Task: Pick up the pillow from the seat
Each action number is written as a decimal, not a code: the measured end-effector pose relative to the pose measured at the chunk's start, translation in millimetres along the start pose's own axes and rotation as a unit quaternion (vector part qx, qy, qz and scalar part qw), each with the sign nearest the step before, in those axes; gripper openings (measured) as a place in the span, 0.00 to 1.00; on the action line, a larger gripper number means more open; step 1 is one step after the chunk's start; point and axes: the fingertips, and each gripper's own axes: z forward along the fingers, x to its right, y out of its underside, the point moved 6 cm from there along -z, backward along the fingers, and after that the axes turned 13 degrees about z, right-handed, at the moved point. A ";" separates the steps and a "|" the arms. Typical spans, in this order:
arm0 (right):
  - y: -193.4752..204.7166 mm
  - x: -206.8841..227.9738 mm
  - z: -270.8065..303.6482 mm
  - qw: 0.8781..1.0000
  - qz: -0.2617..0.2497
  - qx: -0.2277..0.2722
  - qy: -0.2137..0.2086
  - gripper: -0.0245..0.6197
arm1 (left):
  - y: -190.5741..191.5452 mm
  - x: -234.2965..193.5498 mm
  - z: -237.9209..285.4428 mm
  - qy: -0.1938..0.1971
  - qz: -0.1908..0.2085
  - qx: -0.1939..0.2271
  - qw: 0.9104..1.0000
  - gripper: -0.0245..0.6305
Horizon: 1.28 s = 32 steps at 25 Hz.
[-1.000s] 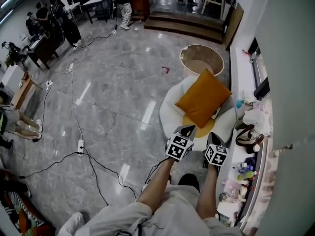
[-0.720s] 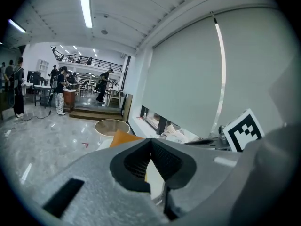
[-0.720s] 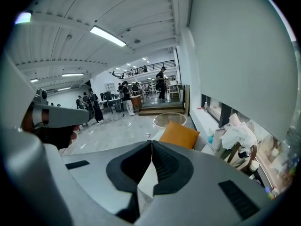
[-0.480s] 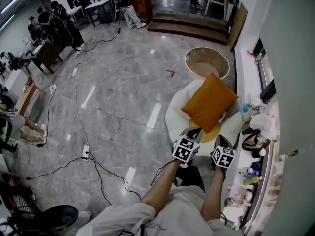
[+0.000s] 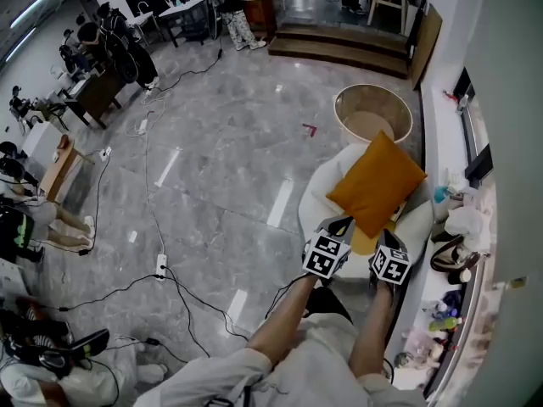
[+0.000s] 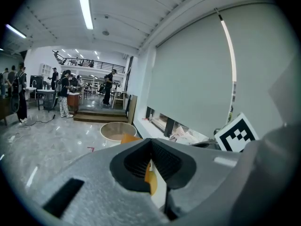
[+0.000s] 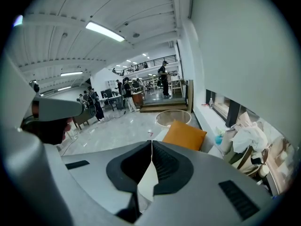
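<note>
Orange square fabric pillow (image 5: 376, 185) leans on the white rounded seat (image 5: 316, 202) straight ahead, its near corner just beyond and between the left gripper (image 5: 339, 225) and right gripper (image 5: 383, 239), both jaws closed and empty, right looks marginally nearer.

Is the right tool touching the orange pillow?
Apart. In the right gripper view the right tool is shut on nothing, and the orange pillow sits farther ahead on the white seat, past the tool's tips.
</note>
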 end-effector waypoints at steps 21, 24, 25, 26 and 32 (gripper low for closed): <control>-83.2 9.0 133.7 0.998 0.056 -0.001 0.014 0.05 | -31.5 -106.3 112.7 0.068 0.036 -0.020 0.997 0.05; -86.6 23.5 153.1 0.997 0.073 -0.013 0.025 0.05 | -26.6 -120.4 124.8 0.064 0.052 -0.031 0.996 0.05; -89.3 25.5 158.8 0.997 0.077 -0.014 0.025 0.05 | -24.3 -125.4 129.0 0.061 0.061 -0.038 0.996 0.05; -92.4 25.6 162.6 0.996 0.080 -0.011 0.022 0.05 | -21.7 -129.9 133.2 0.059 0.066 -0.045 0.995 0.05; -106.2 13.2 166.4 0.995 0.086 0.054 -0.023 0.05 | -24.2 -149.6 150.8 0.057 0.039 -0.045 0.997 0.05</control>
